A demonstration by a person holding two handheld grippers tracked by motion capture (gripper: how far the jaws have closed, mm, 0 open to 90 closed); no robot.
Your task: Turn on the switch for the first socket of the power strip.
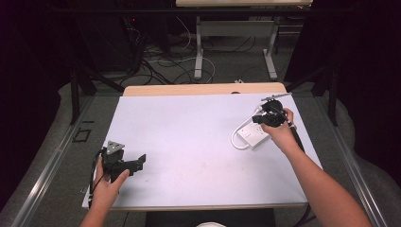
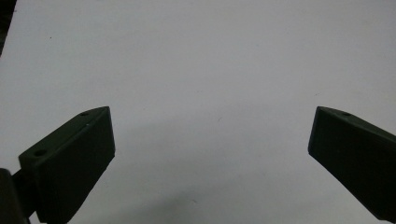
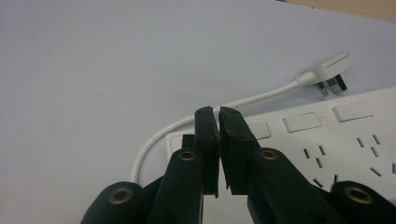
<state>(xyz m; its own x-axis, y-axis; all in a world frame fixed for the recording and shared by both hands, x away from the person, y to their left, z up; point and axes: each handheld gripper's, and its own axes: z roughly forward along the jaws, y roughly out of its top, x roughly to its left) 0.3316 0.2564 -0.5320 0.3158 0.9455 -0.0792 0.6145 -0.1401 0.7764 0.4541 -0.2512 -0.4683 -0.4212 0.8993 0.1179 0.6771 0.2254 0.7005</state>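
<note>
High view: white power strip (image 1: 251,135) near table's (image 1: 189,142) right edge. Right gripper (image 3: 218,112) pinched shut above it, apparently empty; left gripper (image 2: 210,135) wide open, empty. Probably rigid, light, smooth; best grasped across its body.

Black grippers with brass-ringed screw holes, blocky fingers (image 2: 70,163), bare forearms.

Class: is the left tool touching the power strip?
Apart. The high view shows the left tool at the table's near left and the power strip far across at the right, bare surface between them.
</note>
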